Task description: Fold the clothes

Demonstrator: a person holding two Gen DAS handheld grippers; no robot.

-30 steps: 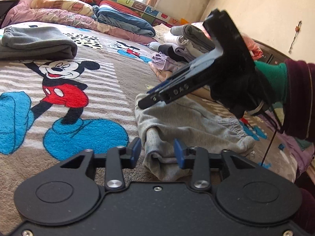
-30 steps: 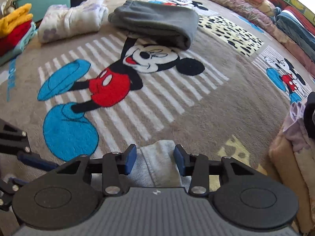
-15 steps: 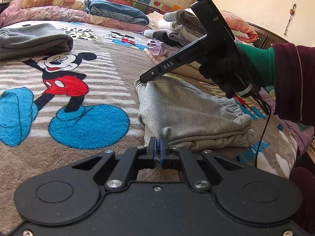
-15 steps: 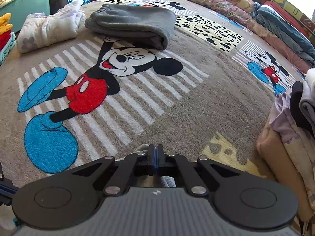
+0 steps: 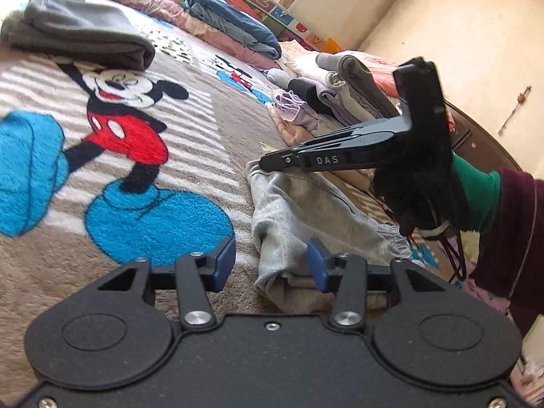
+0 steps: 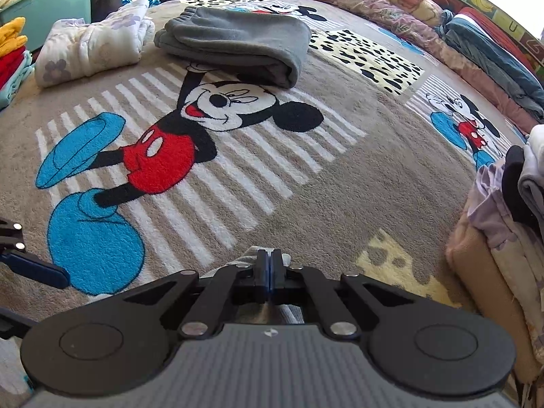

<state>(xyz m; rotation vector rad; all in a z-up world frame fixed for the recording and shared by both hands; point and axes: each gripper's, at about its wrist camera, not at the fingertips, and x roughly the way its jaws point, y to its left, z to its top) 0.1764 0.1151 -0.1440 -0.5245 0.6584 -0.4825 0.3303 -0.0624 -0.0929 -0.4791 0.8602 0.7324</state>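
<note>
Folded light grey sweatpants (image 5: 306,210) lie on the Mickey Mouse blanket (image 5: 136,156). My left gripper (image 5: 270,267) is open, its blue pads on either side of the near folded end, nothing pinched. My right gripper (image 5: 268,165) reaches in from the right, and its tip rests on the far corner of the pants. In the right wrist view my right gripper (image 6: 271,273) is shut on a bit of the grey fabric (image 6: 244,260), which peeks out beyond and under the jaws. One left gripper finger (image 6: 34,268) shows at the left edge.
A folded dark grey garment (image 6: 238,44) lies at the far side of the blanket. A white floral bundle (image 6: 91,47) lies left of it. A stack of folded clothes (image 5: 333,102) stands to the right. Bedding (image 5: 234,23) lines the wall. A teal bin (image 6: 44,6) stands far left.
My left gripper was open, shut half a second ago, and is open again, letting go of the near edge of the pants. My right gripper shut on the far corner and stays shut.
</note>
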